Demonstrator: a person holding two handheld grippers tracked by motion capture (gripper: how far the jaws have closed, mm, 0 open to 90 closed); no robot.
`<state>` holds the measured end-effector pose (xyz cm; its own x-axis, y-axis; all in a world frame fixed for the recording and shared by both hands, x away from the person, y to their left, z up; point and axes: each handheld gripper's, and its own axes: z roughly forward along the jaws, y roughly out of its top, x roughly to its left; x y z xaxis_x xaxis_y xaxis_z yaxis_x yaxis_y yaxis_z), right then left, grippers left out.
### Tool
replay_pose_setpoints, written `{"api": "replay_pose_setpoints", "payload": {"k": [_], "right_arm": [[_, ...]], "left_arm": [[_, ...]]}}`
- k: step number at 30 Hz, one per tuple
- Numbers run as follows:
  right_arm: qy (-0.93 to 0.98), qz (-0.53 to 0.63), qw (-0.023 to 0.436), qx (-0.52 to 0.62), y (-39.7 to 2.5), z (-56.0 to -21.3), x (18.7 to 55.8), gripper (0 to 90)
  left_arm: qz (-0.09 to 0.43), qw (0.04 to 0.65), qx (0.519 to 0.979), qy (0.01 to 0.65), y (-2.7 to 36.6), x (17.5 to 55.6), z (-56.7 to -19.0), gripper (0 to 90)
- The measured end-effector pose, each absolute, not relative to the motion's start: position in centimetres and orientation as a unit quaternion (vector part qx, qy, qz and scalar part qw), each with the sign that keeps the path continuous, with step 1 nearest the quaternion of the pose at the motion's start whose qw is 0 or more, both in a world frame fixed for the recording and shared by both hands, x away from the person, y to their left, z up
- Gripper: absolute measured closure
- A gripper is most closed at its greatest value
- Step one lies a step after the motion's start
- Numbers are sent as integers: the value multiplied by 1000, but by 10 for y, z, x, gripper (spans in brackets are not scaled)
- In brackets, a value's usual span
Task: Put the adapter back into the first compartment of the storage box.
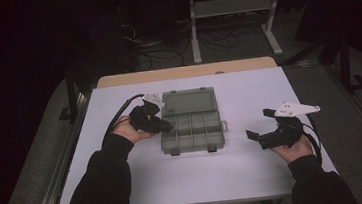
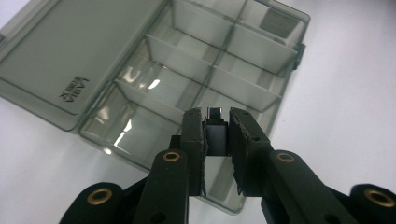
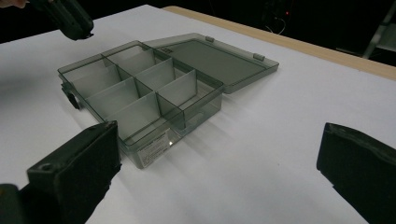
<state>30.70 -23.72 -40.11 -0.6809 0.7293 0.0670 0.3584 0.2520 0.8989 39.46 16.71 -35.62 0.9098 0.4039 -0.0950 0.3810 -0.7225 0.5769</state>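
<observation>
We see the left hand-held gripper [image 2: 217, 128] clamped on a small black block [image 2: 215, 135], above the open compartment box [image 1: 190, 125] mid-desk [image 1: 256, 175]. Right hand-held gripper [image 1: 259, 138] spread wide, well right of the box.

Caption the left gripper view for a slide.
Left gripper pinches a small dark block between its fingers above the open compartment box.
</observation>
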Motion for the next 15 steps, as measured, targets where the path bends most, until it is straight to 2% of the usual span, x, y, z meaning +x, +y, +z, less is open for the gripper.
{"api": "replay_pose_setpoints", "payload": {"k": [15], "right_arm": [[770, 499, 184, 354, -237, -401, 307, 0]], "left_arm": [[37, 322, 914, 245, 175, 414, -363, 763]]}}
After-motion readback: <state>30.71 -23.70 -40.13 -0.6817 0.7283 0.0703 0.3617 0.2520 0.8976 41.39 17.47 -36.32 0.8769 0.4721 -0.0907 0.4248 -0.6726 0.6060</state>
